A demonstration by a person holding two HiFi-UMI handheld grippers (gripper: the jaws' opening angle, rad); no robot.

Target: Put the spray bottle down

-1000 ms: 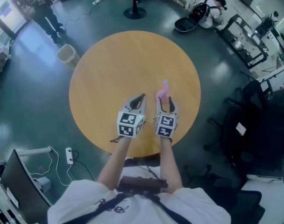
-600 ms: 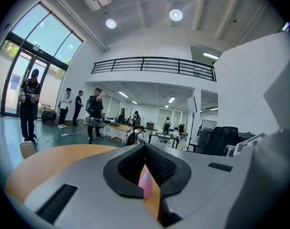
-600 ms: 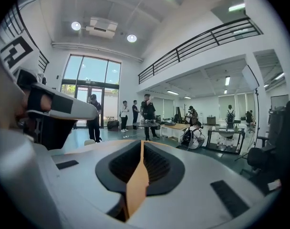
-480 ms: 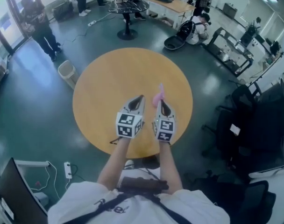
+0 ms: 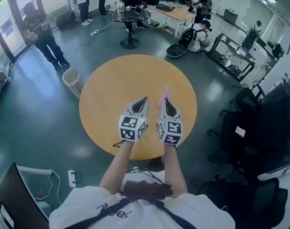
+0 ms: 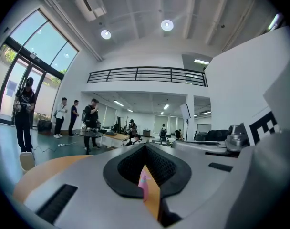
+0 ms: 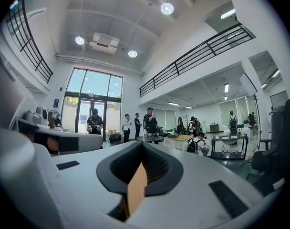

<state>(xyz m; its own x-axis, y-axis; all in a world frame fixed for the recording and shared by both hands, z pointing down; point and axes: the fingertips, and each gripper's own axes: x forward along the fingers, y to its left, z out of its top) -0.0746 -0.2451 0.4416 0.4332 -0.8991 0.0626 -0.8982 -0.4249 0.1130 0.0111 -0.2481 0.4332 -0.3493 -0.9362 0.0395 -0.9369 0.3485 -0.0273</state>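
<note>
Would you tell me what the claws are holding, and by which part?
Nothing, it seems: the pink spray bottle shows just beyond the right claw, outside its closed jaws; the left claw is empty too.

Round wooden tabletop (image 5: 111, 89): one. Grey hand-held tools with marker cubes: two, left tool (image 5: 144, 99) and right tool (image 5: 166, 100), centre of frame. Pink plastic spray bottle (image 5: 164, 94): one. Beige waste bin (image 5: 72, 78), upper left: one. White power strip (image 5: 71, 178), lower left: one. Round dark pedestal table (image 5: 129, 17), top centre: one.

Left gripper (image 5: 145, 99) and right gripper (image 5: 164, 100) point forward side by side, both closed.
</note>
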